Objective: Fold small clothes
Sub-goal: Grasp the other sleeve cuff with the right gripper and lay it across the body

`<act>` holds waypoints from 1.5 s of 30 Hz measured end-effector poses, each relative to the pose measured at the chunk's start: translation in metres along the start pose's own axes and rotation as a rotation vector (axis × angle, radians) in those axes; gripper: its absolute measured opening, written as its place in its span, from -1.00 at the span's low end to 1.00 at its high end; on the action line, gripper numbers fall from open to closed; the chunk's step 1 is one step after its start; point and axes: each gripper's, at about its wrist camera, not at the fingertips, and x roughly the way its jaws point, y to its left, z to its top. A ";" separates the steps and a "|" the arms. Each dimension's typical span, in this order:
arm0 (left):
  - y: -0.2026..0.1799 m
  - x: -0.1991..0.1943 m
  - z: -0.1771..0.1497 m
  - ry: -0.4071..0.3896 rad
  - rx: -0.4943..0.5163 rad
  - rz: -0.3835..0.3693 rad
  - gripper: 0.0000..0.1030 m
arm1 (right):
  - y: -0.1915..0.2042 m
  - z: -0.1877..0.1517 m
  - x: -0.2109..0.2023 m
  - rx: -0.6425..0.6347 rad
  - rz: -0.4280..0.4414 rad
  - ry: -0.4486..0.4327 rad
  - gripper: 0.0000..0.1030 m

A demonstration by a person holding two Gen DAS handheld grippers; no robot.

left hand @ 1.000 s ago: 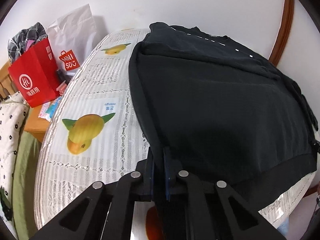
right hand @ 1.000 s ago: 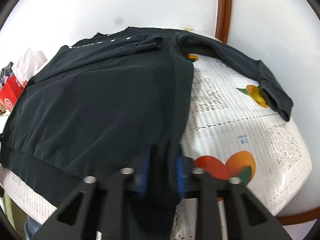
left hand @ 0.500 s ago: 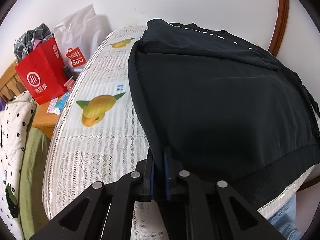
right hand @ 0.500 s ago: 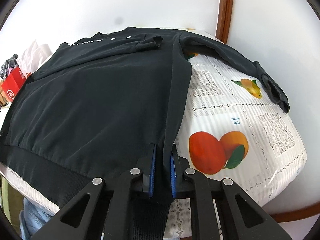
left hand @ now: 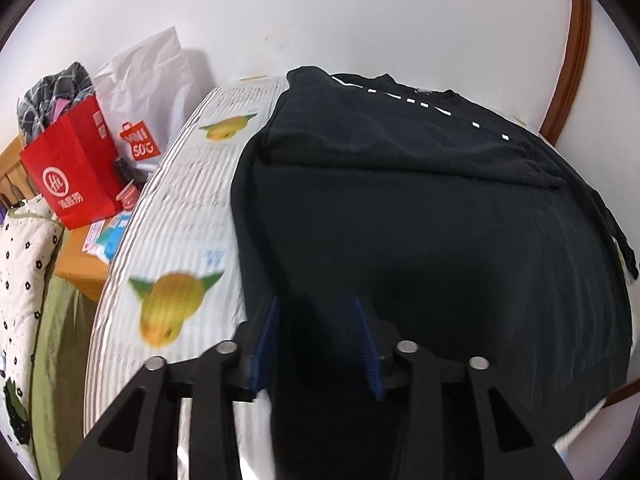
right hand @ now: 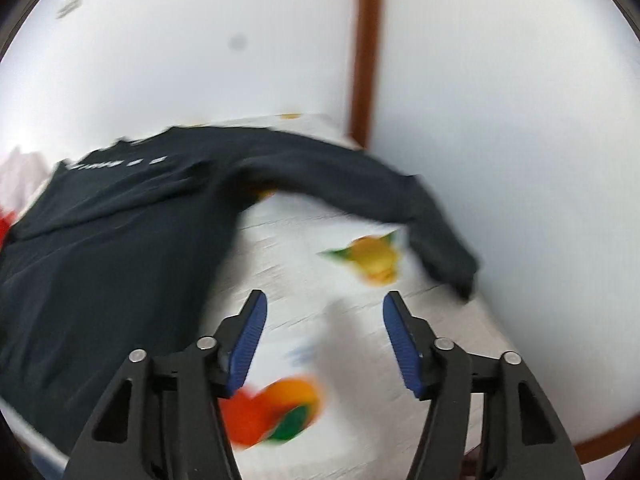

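Left wrist view shows my left gripper [left hand: 316, 336] with its jaws opening, pads clear of the black sweatshirt [left hand: 440, 240] whose hem edge lies between them, spread flat on the fruit-print tablecloth [left hand: 188, 208]. My right gripper [right hand: 324, 332] is opening too, nothing between its jaws, over bare cloth beside the body. I judge I'm between folds: the far sleeve [right hand: 380, 196] lies stretched out, so next I must reach it. Both grippers tilt down toward the table
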 end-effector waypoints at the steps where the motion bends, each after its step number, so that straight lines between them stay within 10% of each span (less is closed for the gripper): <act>1: -0.002 0.004 0.005 -0.001 -0.001 -0.002 -0.19 | -0.005 0.003 0.006 0.003 -0.014 0.003 0.17; 14: -0.025 0.044 0.035 0.039 -0.004 -0.009 -0.07 | -0.030 0.022 0.103 -0.040 -0.212 0.107 0.16; 16: -0.022 0.045 0.035 0.045 -0.013 -0.014 -0.07 | -0.030 0.020 0.114 -0.044 -0.232 0.122 -0.07; 18: -0.019 0.046 0.034 0.043 -0.013 -0.011 -0.07 | -0.031 0.022 0.119 -0.045 -0.244 0.127 -0.89; 22: -0.011 0.044 0.033 0.028 0.003 0.007 -0.06 | -0.031 0.033 0.115 -0.002 -0.237 0.103 -0.90; 32: 0.022 0.035 0.028 0.008 0.002 0.010 0.04 | 0.040 0.106 0.049 0.006 -0.024 -0.029 -0.91; 45: 0.040 0.047 0.016 0.016 0.011 -0.060 0.12 | 0.278 0.172 0.016 -0.118 0.385 -0.010 -0.91</act>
